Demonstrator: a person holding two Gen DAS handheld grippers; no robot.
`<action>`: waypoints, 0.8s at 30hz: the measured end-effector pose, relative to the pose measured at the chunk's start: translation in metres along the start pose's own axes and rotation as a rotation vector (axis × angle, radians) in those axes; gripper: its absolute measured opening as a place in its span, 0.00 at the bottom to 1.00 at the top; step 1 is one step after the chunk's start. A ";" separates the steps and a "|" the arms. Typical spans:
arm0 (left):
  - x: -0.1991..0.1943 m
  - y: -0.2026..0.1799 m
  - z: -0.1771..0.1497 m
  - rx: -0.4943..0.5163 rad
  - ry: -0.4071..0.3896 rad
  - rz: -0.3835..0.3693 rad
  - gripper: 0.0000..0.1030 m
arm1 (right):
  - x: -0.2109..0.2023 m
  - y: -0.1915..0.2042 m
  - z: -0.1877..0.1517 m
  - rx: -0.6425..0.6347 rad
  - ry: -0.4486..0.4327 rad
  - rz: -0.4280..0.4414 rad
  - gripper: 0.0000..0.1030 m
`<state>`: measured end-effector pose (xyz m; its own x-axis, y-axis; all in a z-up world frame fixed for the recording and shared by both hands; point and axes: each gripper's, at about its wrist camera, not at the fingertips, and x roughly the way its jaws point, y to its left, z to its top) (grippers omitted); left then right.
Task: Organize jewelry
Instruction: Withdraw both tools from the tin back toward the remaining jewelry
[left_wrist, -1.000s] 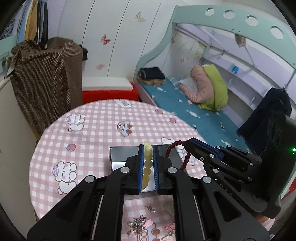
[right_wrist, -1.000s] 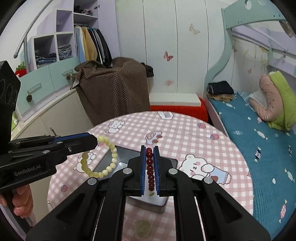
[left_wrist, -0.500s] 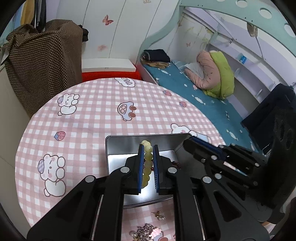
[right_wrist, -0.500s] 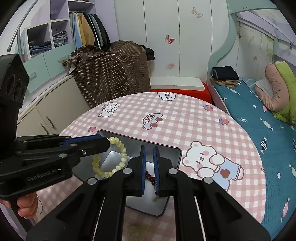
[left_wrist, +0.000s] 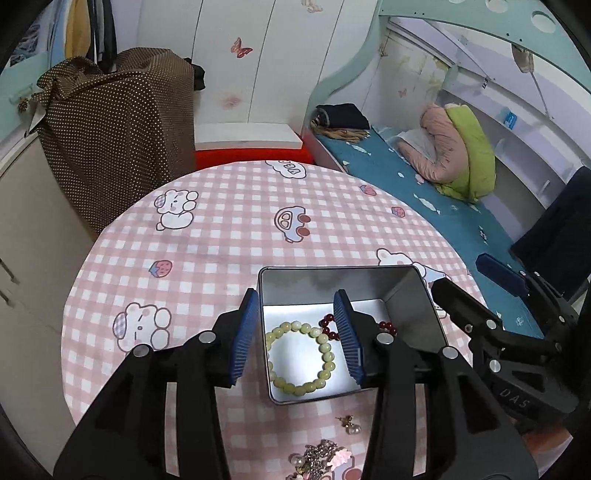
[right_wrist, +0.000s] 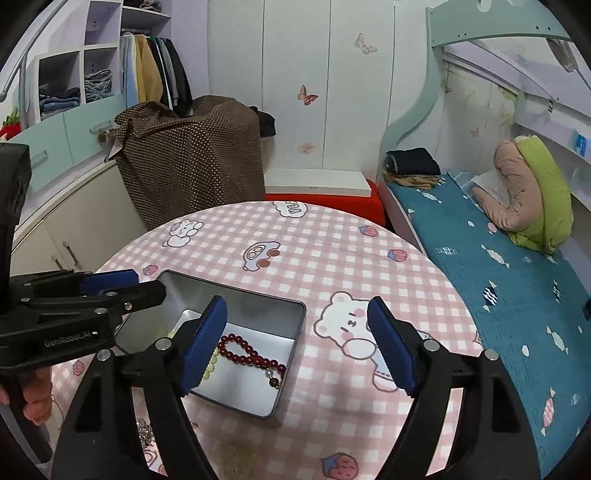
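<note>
Our left gripper (left_wrist: 297, 332) and right gripper (right_wrist: 297, 345) are opening, empty, above the tin (left_wrist: 413, 306); both bracelets (left_wrist: 299, 360) lie inside, loose jewelry (left_wrist: 317, 458) just beside it.

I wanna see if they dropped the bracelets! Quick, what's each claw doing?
Left claw: opening, holding nothing; the yellow bracelet lies in the tin.
Right claw: opening, holding nothing; the red bracelet lies in the tin too.

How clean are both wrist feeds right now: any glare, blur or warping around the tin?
Left wrist view: sharp; tin floor glares white behind the yellow bracelet; fisheye bends the table edge. Right wrist view: sharp; red bracelet clear, dark corners.
</note>
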<state>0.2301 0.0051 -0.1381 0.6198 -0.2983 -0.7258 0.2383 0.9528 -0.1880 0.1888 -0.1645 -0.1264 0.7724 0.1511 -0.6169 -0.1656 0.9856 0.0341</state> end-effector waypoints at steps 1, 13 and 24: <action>-0.001 0.000 -0.001 0.002 0.000 0.004 0.42 | -0.001 0.000 0.000 0.002 -0.001 0.000 0.73; -0.020 -0.005 -0.010 0.014 -0.016 0.016 0.51 | -0.019 0.003 -0.003 -0.005 -0.024 -0.017 0.79; -0.043 -0.002 -0.023 0.019 -0.047 0.053 0.73 | -0.040 0.005 -0.013 0.003 -0.047 -0.044 0.89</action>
<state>0.1856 0.0177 -0.1216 0.6660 -0.2500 -0.7028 0.2182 0.9662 -0.1369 0.1494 -0.1663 -0.1120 0.8068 0.1115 -0.5802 -0.1296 0.9915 0.0103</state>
